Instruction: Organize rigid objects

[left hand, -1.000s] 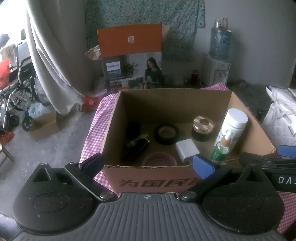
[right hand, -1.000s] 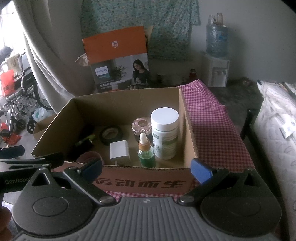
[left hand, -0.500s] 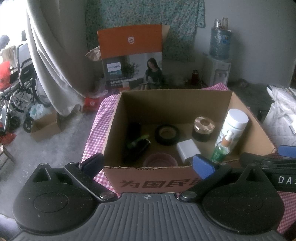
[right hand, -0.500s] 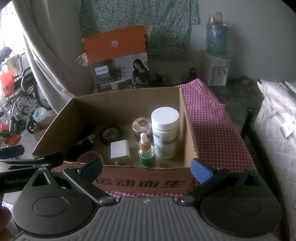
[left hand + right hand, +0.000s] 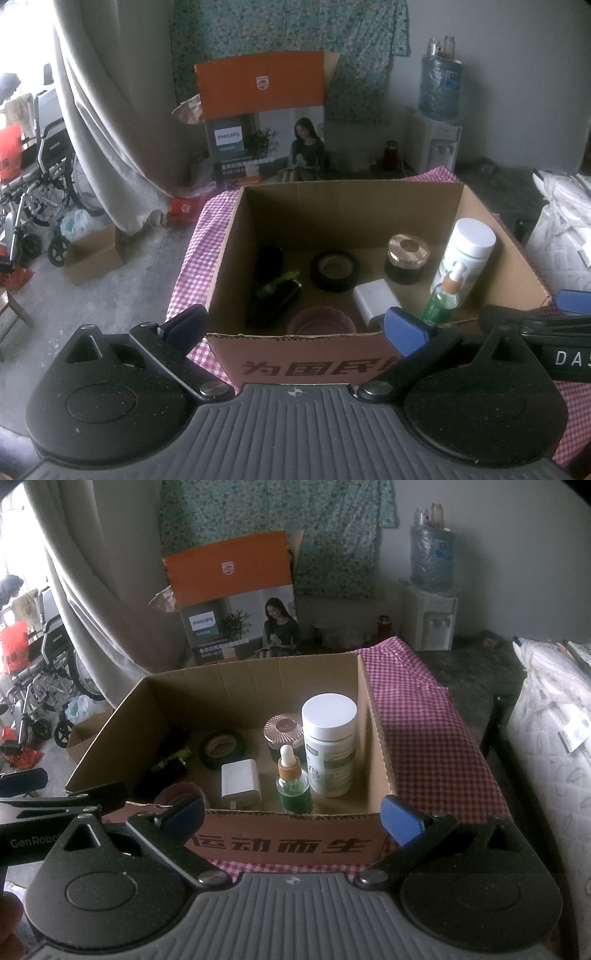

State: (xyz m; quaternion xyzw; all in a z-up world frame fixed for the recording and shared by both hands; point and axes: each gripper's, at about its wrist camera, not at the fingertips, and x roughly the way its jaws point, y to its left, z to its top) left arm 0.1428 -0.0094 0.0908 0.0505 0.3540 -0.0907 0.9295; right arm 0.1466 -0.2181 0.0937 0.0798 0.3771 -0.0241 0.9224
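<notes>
An open cardboard box (image 5: pixel 347 195) (image 5: pixel 255 672) stands on a pink checked cloth (image 5: pixel 417 709). Inside it stand a white bottle (image 5: pixel 330 746) (image 5: pixel 466 254), a green dropper bottle (image 5: pixel 293 782) (image 5: pixel 445 295), a rose-gold-lidded jar (image 5: pixel 282 731) (image 5: pixel 407 258), a black tape roll (image 5: pixel 223 747) (image 5: pixel 335 269), a white charger (image 5: pixel 241 781) (image 5: pixel 373 297), a dark item with green trim (image 5: pixel 275 295) and a pink cup (image 5: pixel 320 321). My left gripper (image 5: pixel 295 328) and right gripper (image 5: pixel 291 818) hang open, both empty, before the box's near wall.
Behind the box stands an orange Philips carton (image 5: pixel 264 118). A water dispenser (image 5: pixel 437 122) is at the back right, a wheelchair (image 5: pixel 33 184) and a curtain (image 5: pixel 107 129) at the left. A small carton (image 5: pixel 94 251) lies on the floor. White bedding (image 5: pixel 554 746) borders the right.
</notes>
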